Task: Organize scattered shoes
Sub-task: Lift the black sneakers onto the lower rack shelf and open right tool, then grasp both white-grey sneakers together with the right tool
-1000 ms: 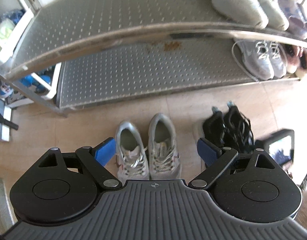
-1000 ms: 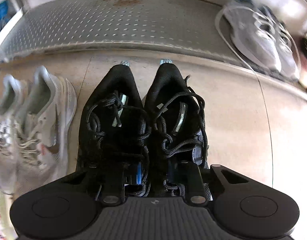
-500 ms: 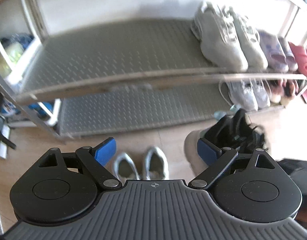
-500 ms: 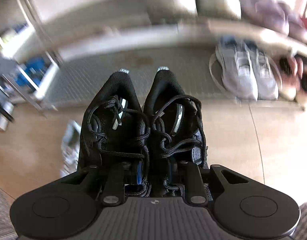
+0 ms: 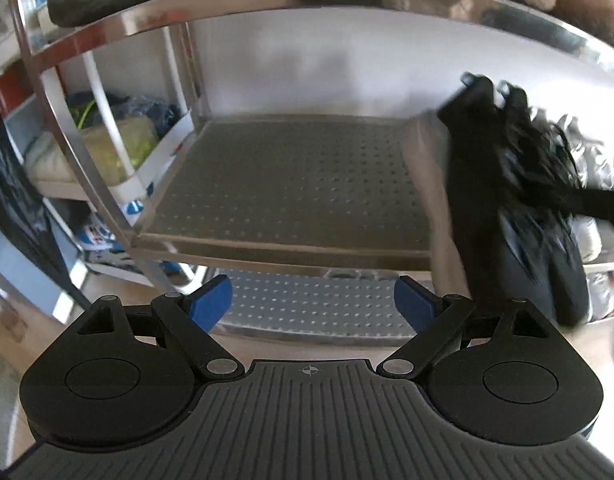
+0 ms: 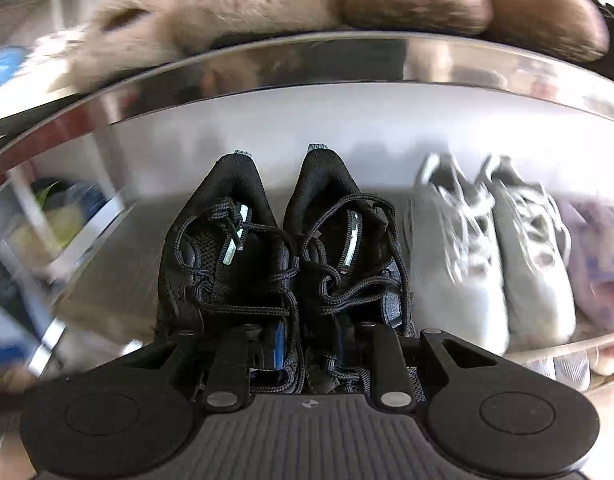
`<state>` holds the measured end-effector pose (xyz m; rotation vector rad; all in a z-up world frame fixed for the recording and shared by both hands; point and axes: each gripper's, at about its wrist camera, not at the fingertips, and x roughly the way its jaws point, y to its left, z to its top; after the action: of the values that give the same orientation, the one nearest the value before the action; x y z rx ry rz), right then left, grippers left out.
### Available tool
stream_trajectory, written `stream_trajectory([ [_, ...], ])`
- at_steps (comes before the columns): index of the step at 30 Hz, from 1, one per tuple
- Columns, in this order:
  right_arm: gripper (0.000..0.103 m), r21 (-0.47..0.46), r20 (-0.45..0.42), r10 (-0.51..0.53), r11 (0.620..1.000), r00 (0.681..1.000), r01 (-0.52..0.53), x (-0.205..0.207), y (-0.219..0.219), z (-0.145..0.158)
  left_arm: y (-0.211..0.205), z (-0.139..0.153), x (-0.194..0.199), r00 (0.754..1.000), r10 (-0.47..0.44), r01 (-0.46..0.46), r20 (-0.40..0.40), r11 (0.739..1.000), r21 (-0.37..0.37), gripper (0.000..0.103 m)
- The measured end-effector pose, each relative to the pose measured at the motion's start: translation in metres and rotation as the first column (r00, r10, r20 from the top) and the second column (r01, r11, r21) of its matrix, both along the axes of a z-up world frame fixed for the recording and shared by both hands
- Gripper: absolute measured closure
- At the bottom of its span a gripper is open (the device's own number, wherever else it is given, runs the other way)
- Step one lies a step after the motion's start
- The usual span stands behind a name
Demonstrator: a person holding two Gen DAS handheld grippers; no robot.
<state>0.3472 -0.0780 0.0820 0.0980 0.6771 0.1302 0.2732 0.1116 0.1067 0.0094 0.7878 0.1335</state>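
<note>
A shiny metal rack (image 5: pixel 307 12) is seen against a white wall (image 5: pixel 327 68). Its middle shelf (image 5: pixel 291 188) is covered in small dots. A light brown floor (image 5: pixel 291 348) is seen below. Bright daylight is reflected on the metal.

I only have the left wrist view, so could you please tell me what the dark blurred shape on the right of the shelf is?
Observer: It is a pair of black sneakers, both pinched together in the right gripper.
Operator: Thank you. What sits beside them on that shelf?
Observer: A pair of white sneakers stands just to their right, already on the middle shelf.
Operator: And what is above?
Observer: Fluffy tan slippers rest on the shelf above.
</note>
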Motion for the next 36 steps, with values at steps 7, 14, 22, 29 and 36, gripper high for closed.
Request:
stream_trajectory([
  [7, 0.078, -0.095, 0.035, -0.106, 0.989, 0.994, 0.109, 0.06, 0.021, -0.033, 0.015, -0.014, 0.02, 0.998, 0.045, -0.045, -0.042, 0.999, -0.006, 0.011],
  [14, 0.074, -0.119, 0.125, -0.215, 0.966, 0.968, 0.23, 0.096, 0.03, -0.048, 0.016, -0.023, 0.028, 0.997, 0.036, -0.036, -0.062, 0.999, 0.004, 0.011],
  [22, 0.042, -0.109, 0.149, -0.075, 0.99, 0.986, 0.091, 0.095, 0.017, -0.044, 0.012, -0.023, 0.018, 0.996, 0.034, -0.033, -0.078, 0.999, 0.007, 0.011],
  [29, 0.028, 0.033, 0.096, -0.063, 0.998, 0.993, 0.06, 0.001, -0.025, -0.035, 0.006, -0.024, -0.006, 0.994, -0.034, 0.035, -0.099, 0.999, 0.017, 0.011],
  [36, 0.04, 0.112, -0.228, 0.114, 0.99, 0.967, -0.09, -0.101, -0.024, -0.127, -0.006, -0.078, -0.02, 0.93, -0.209, 0.236, -0.303, 0.97, 0.053, 0.012],
])
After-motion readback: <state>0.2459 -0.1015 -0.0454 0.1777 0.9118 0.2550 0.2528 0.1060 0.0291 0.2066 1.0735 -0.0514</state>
